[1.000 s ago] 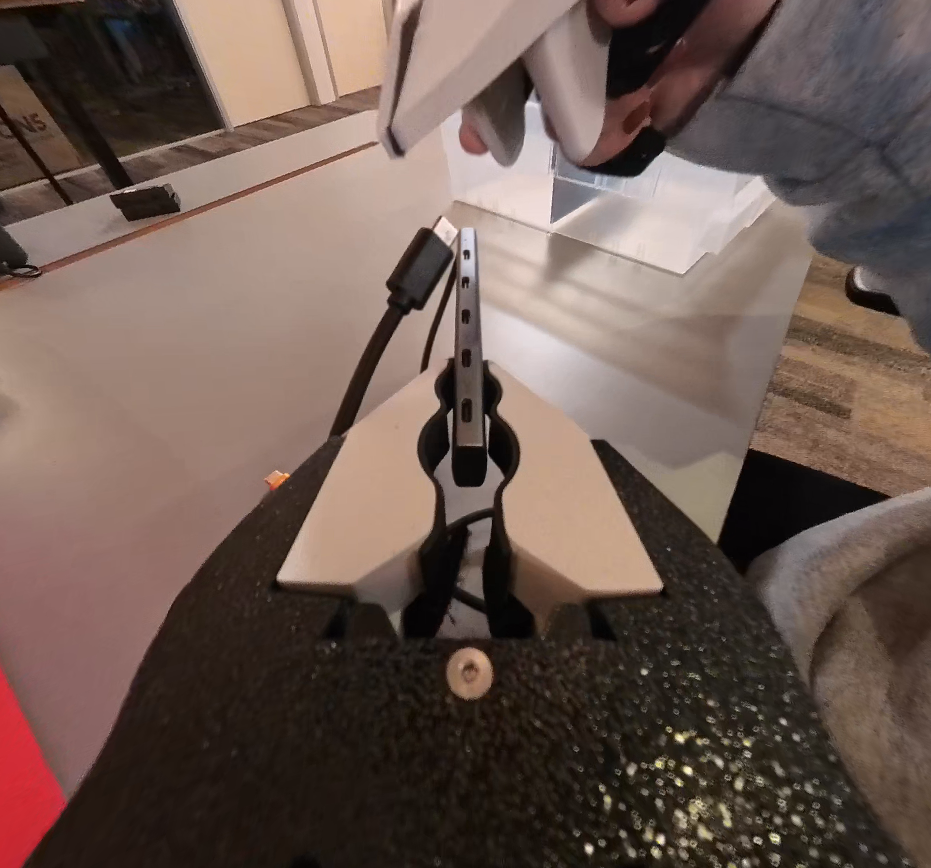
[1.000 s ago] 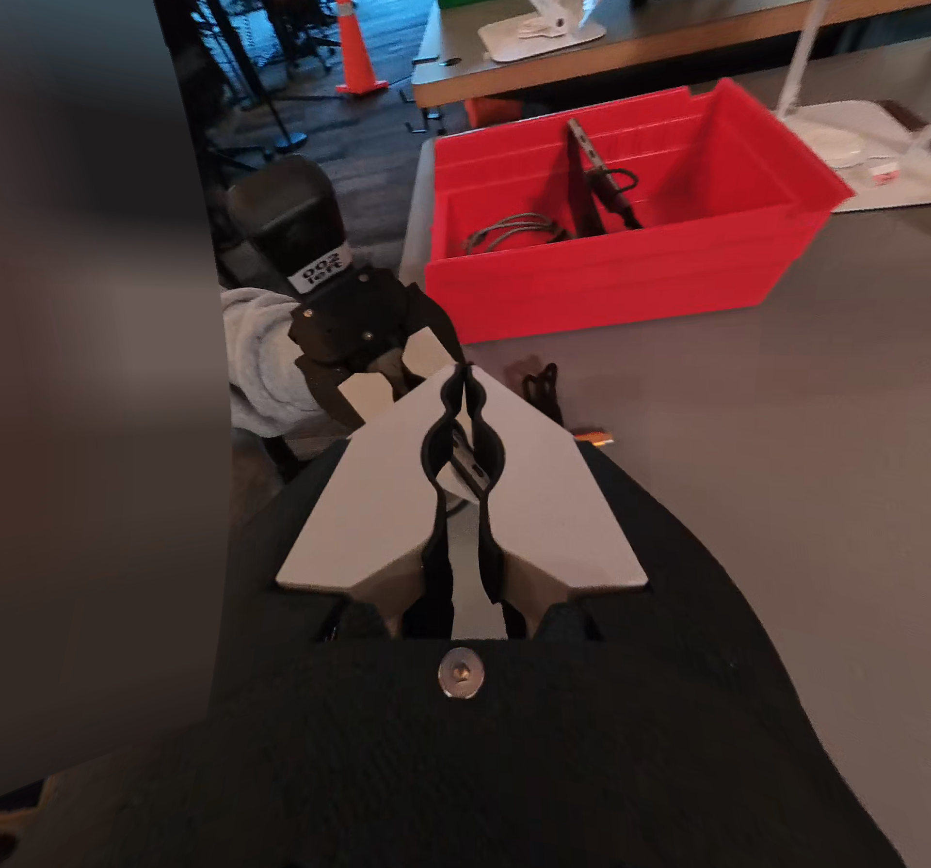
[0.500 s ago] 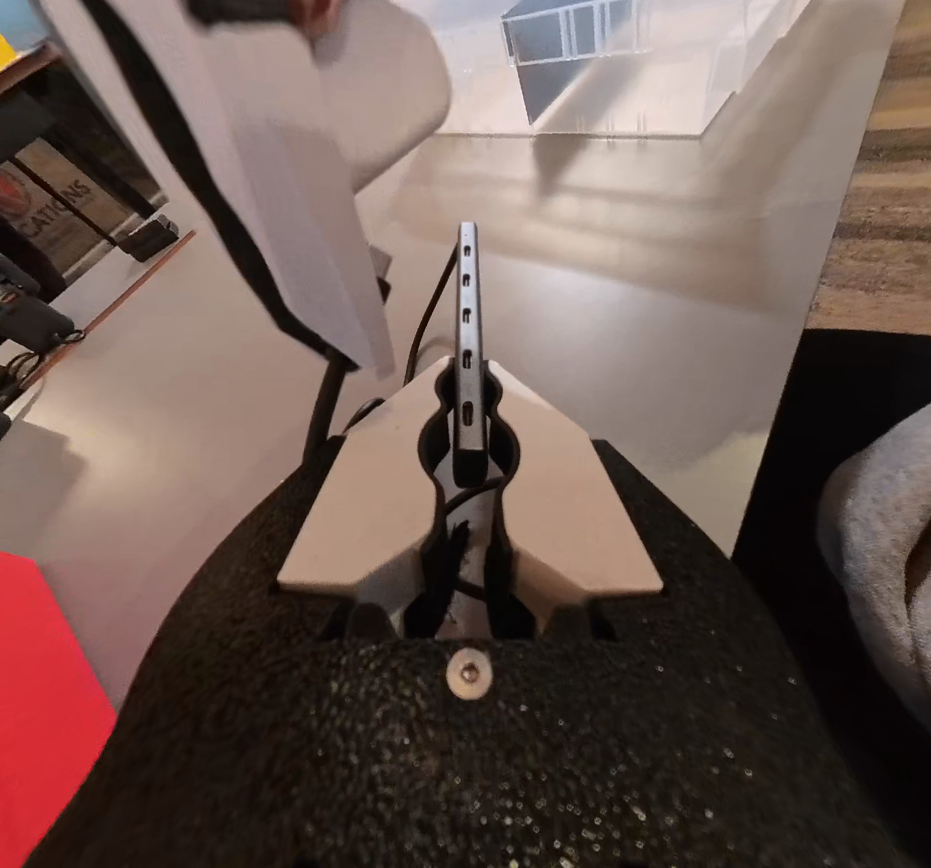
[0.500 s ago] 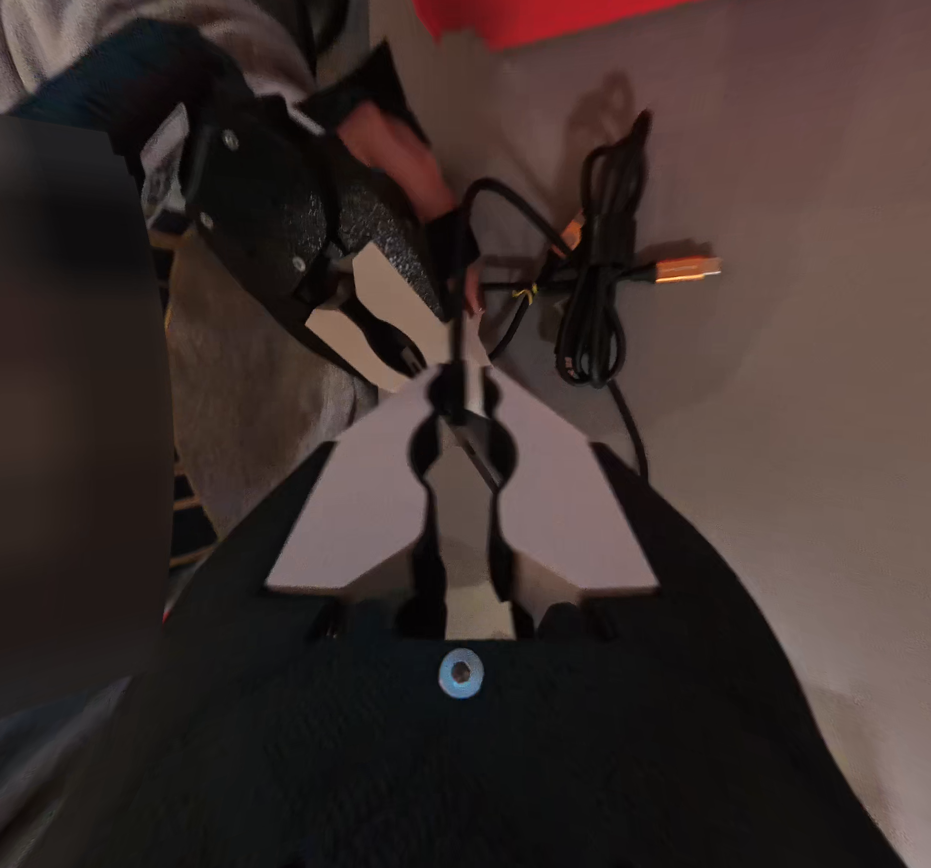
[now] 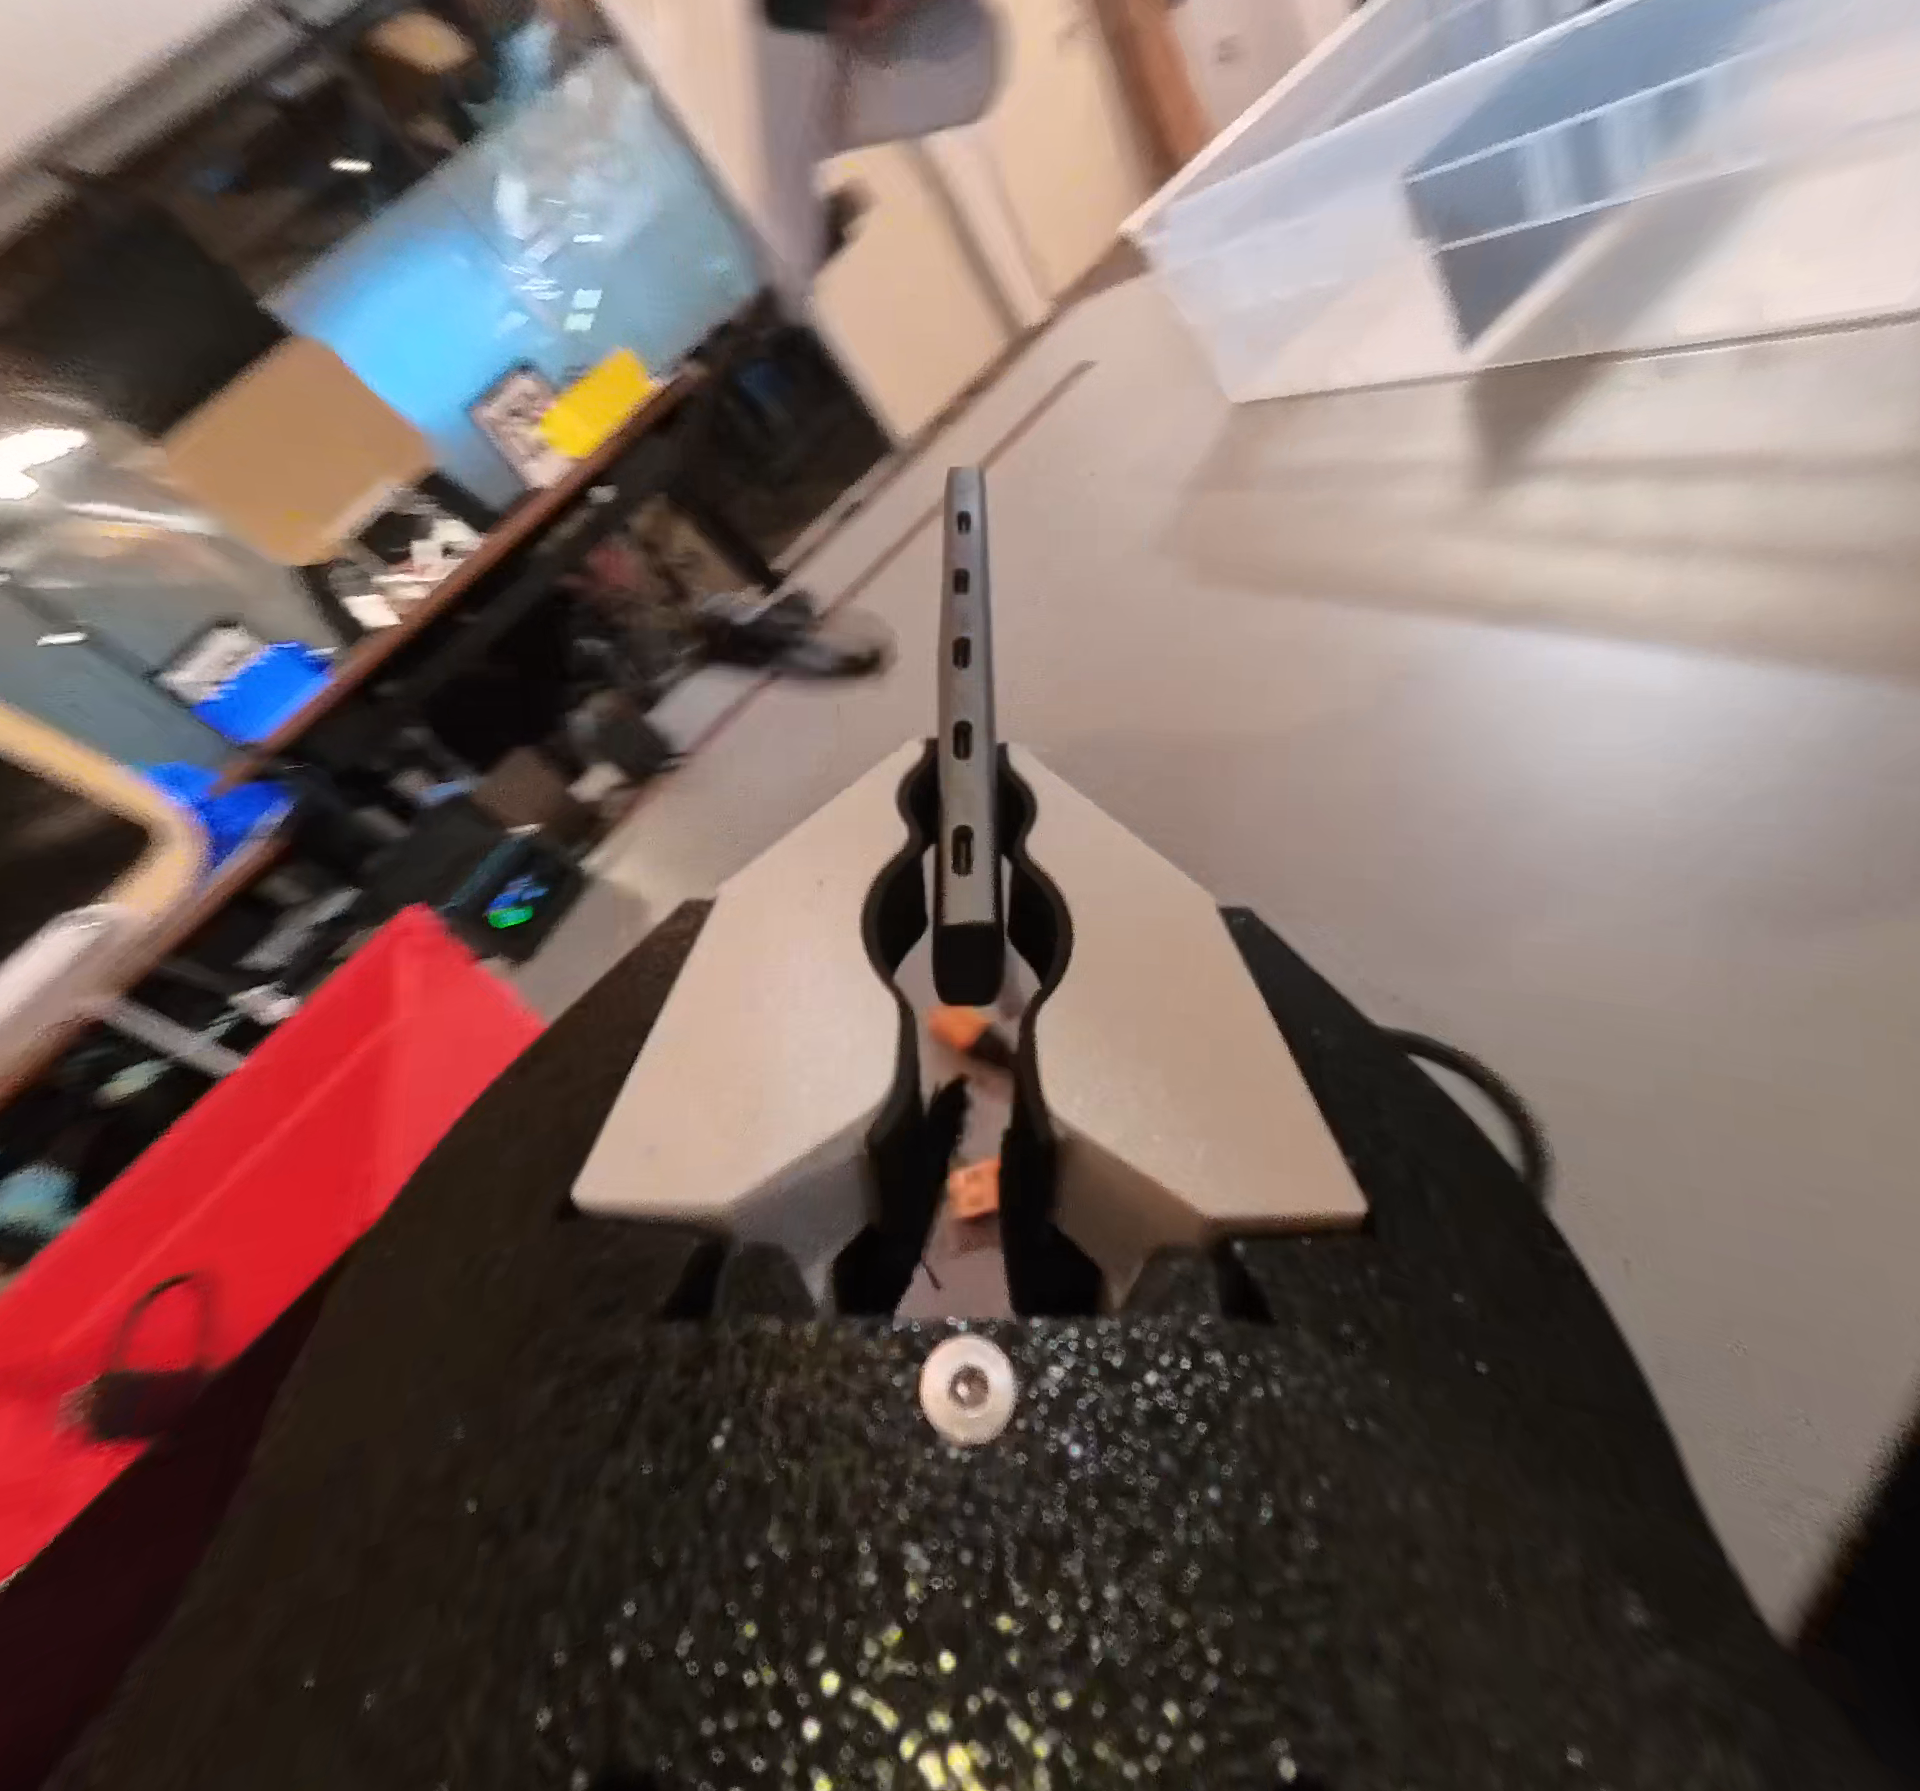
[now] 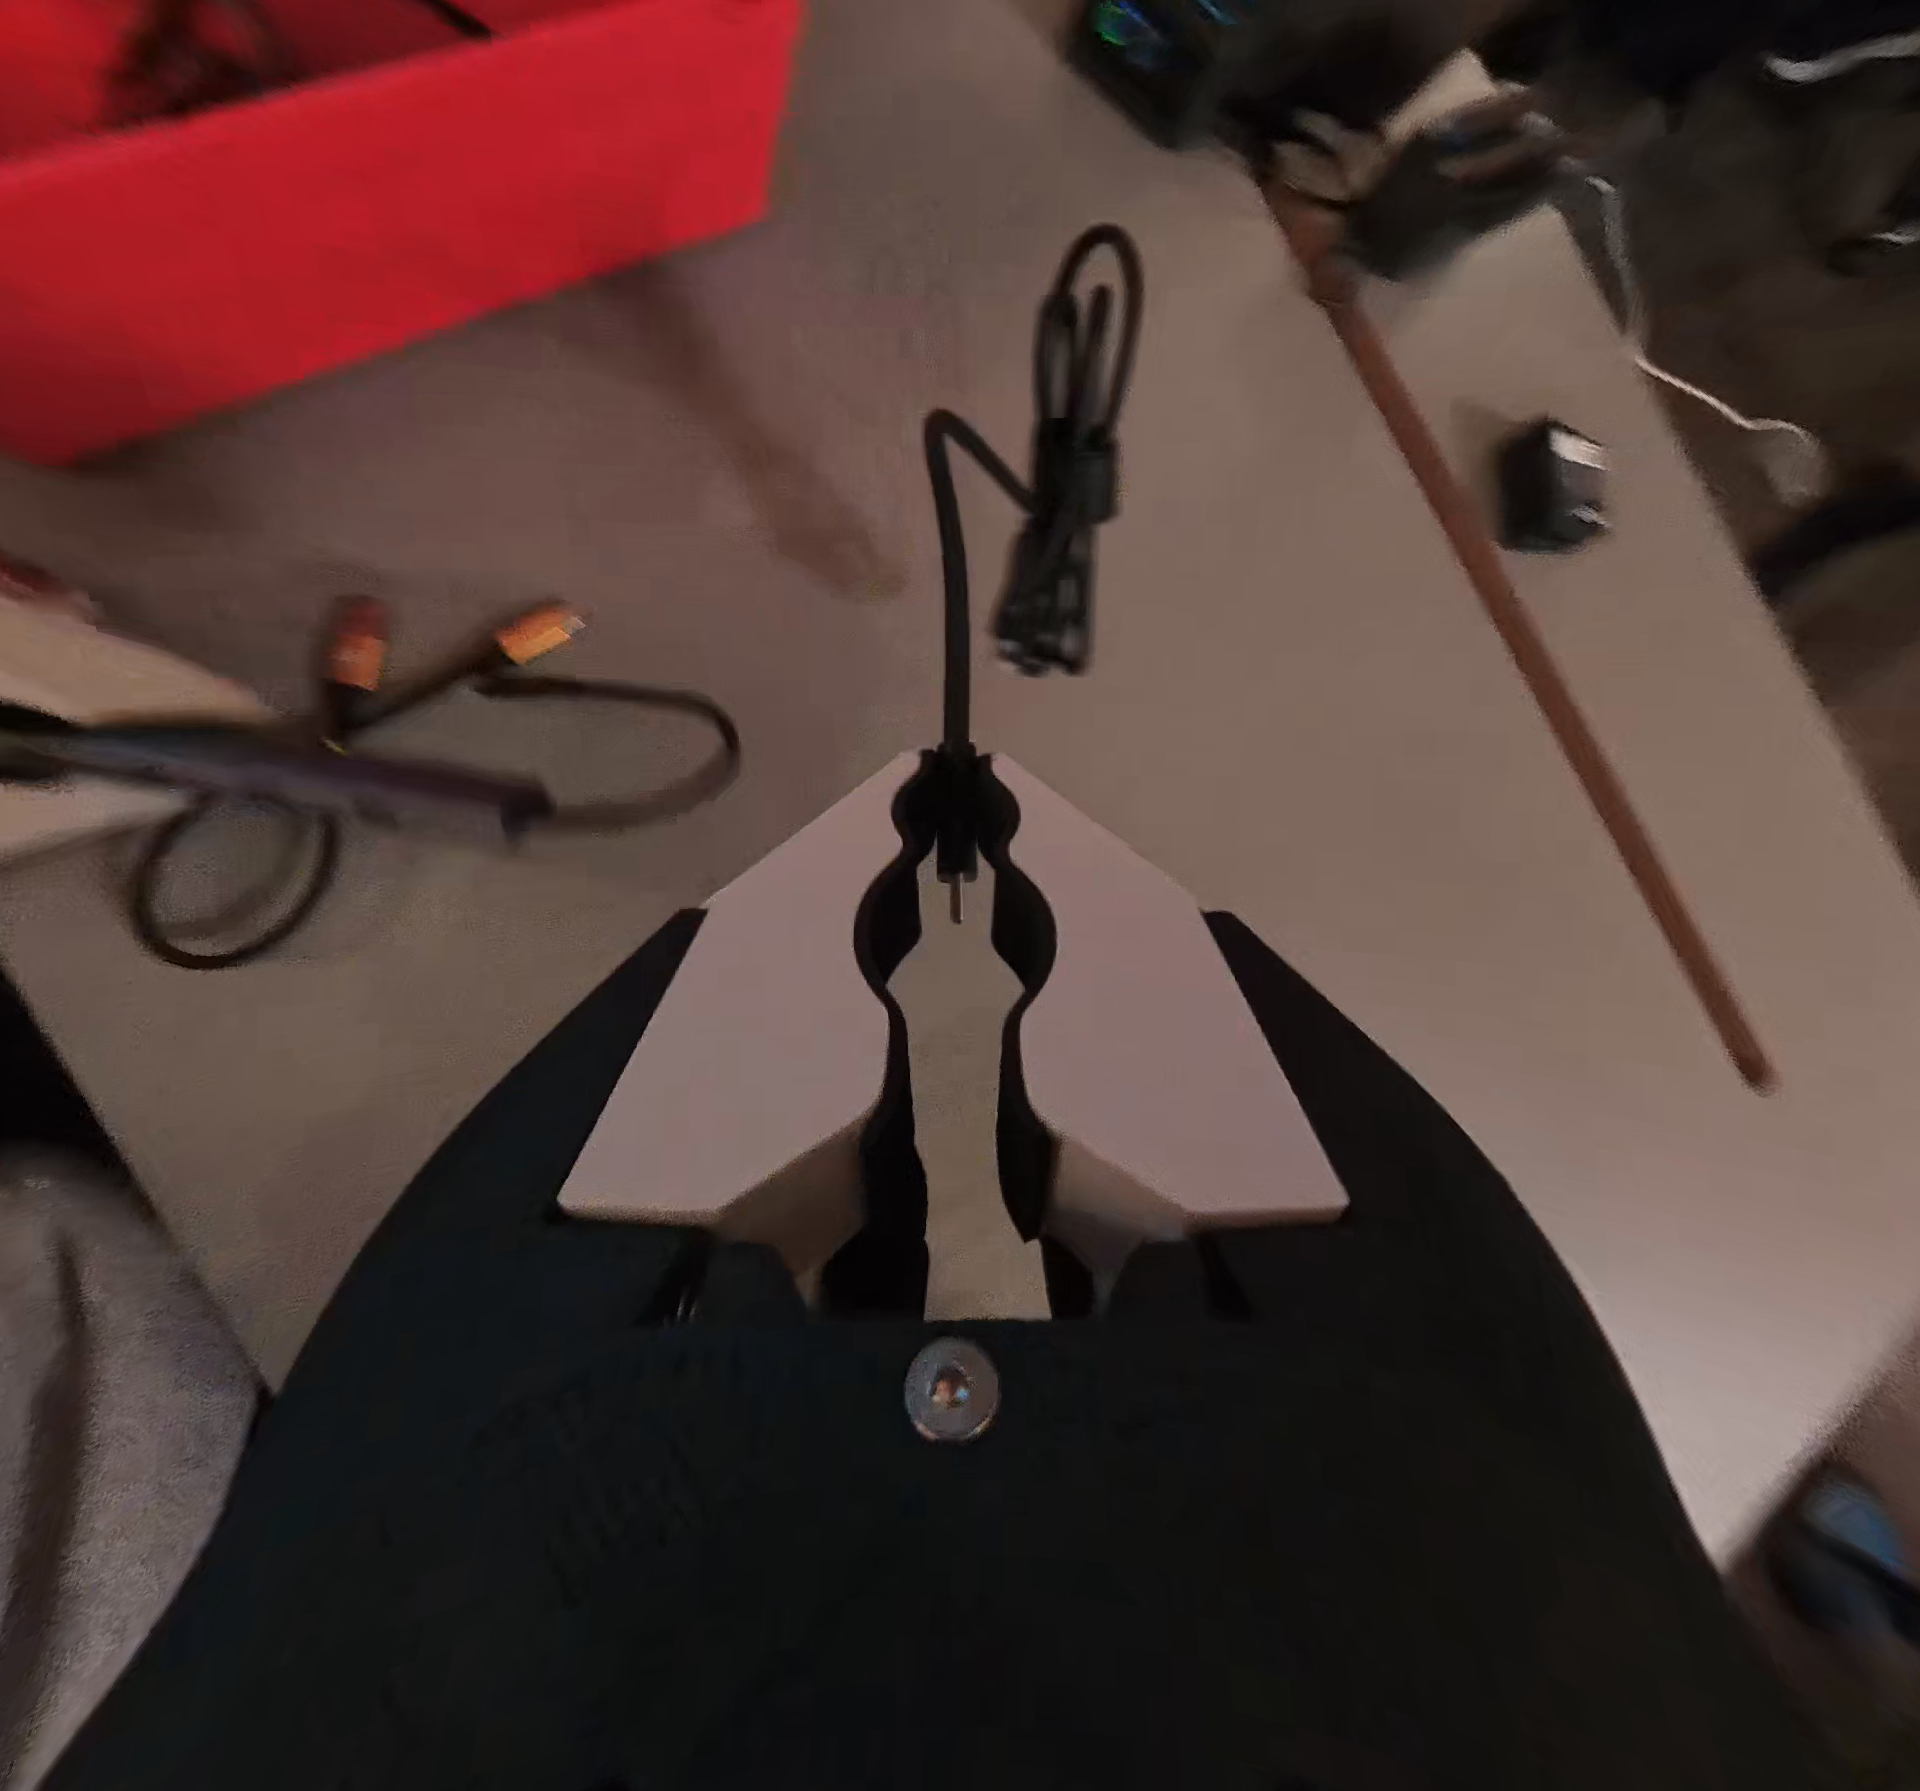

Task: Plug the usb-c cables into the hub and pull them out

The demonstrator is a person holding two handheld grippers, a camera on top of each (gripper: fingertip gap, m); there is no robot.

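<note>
Blurred office clutter fills the background behind our pale grey tabletop (image 5: pixel 1403 806), with dark desks and blue bins far off on the left side of our left wrist view. Nearest on that left side sits a bright red plastic bin (image 5: pixel 208 1170), its corner beside our left gripper (image 5: pixel 961 806). Our left gripper's jaws are clamped on a slim, grey metal usb-c hub (image 5: pixel 964 661), which stands on edge and points forward past the fingertips, its row of small ports facing us with none of them occupied. Between the fingers, below the hub, we glimpse small orange connector tips (image 5: pixel 961 1029) lying on the table. Farther right stand clear acrylic boxes (image 5: pixel 1610 183) near the table's far edge. From our right wrist view, the same red bin (image 6: pixel 364 183) sits at upper left, and below it lies a loose dark cable with orange plugs (image 6: pixel 436 702) on the table (image 6: pixel 1247 806). Our right gripper (image 6: pixel 956 785) has its jaws closed on the plug end of a black usb-c cable (image 6: pixel 951 578), whose metal tip points back toward the camera between the fingers, apart from the hub. That cable curves upward to a bundled, tied coil (image 6: pixel 1070 453) resting on the table just beyond. To the right, a small black block (image 6: pixel 1553 484) lies on a neighbouring surface.
</note>
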